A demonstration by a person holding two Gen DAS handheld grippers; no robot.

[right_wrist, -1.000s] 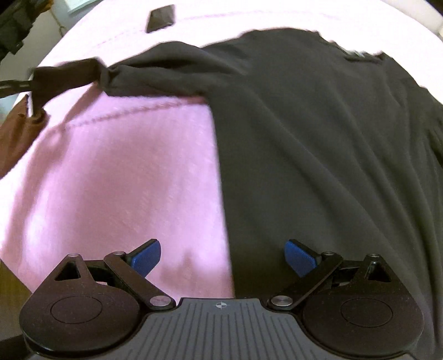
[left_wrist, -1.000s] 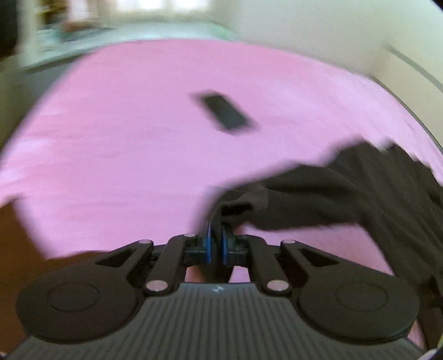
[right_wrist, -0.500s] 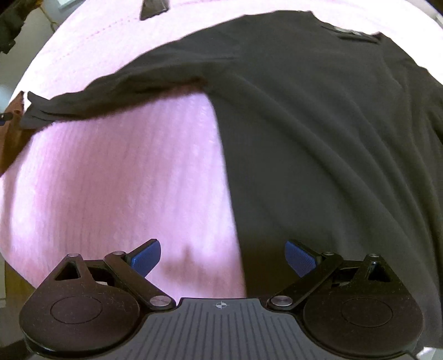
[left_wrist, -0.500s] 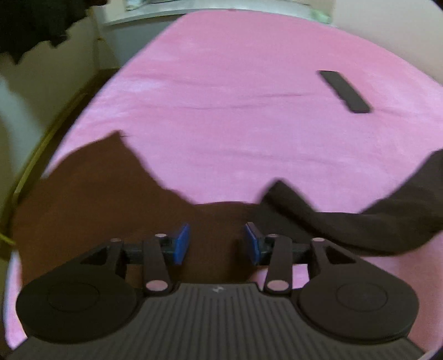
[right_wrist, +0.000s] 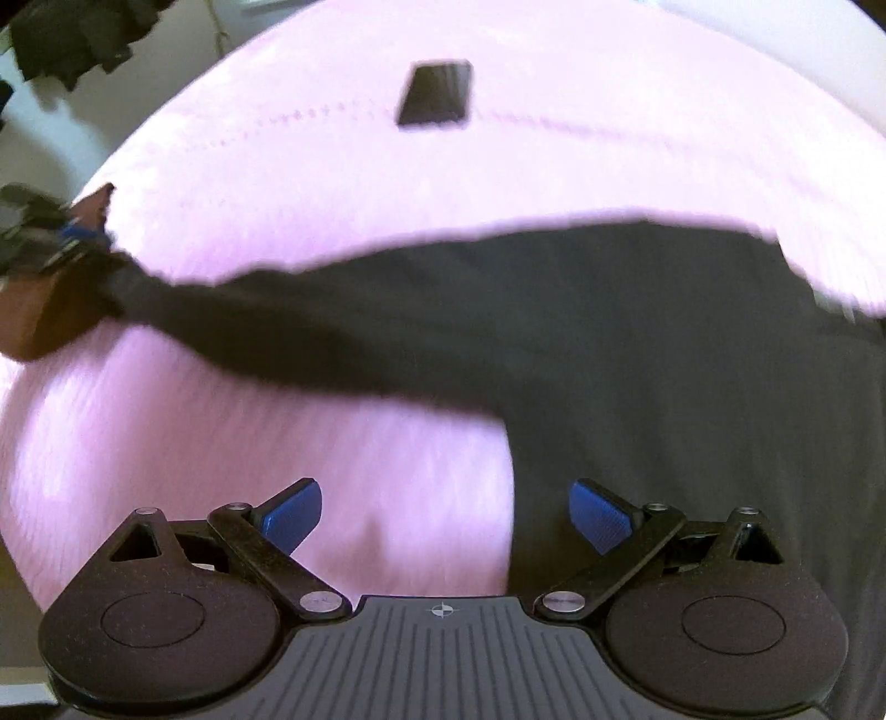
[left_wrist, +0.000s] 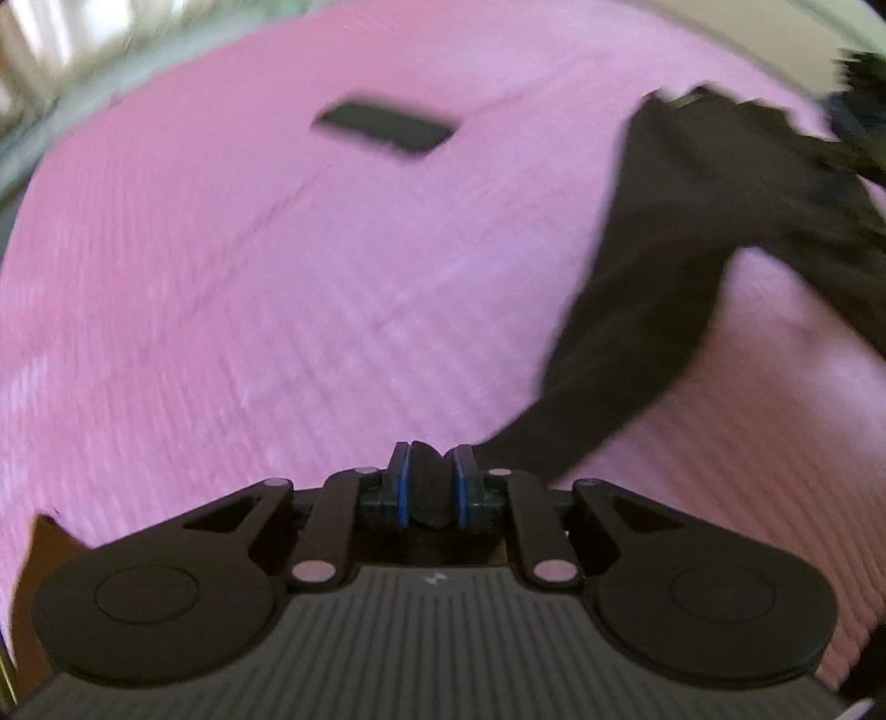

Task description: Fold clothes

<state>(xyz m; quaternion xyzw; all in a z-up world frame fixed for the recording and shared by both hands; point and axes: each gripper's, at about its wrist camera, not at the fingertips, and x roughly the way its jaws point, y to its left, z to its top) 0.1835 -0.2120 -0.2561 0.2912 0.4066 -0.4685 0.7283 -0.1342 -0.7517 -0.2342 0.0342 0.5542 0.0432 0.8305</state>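
Fold clothes, early stage. Black long-sleeved top [right_wrist: 637, 332] lies on the pink bedspread [right_wrist: 277, 443], body mostly flat, no fold visible in it yet. One sleeve [right_wrist: 288, 327] is drawn out sideways from the body toward the bed's near-left edge.

Left gripper [left_wrist: 431, 487]: blue pads pressed together on a wad of dark cloth, apparently the sleeve's cuff end. From its own camera the sleeve [left_wrist: 637, 332] runs away from the pads up to the top's shoulder. The right camera shows the same gripper [right_wrist: 72, 243] small and blurred at the sleeve's end.

Right gripper [right_wrist: 446, 515]: fingers spread wide, nothing between them, hovering over the side edge of the top's body, one pad above bedspread and the other above black fabric.

Judgement: only the sleeve is in hand. Bringing it across the body, the other sleeve, and the lengthwise and crosswise folds all look undone.

Dark flat rectangular object [right_wrist: 437, 94], phone or remote, cannot tell which, lies on the bedspread well beyond the top.

Hard to read:
- Motion blur in both views; fabric edges smeared.
- Far sleeve and hem cut off at the frame's edge.
- Brown patch [right_wrist: 33, 321] beside the sleeve end: another cloth or the floor, unclear.
- Dark clothing pile [right_wrist: 83, 33] off the bed, unidentifiable.
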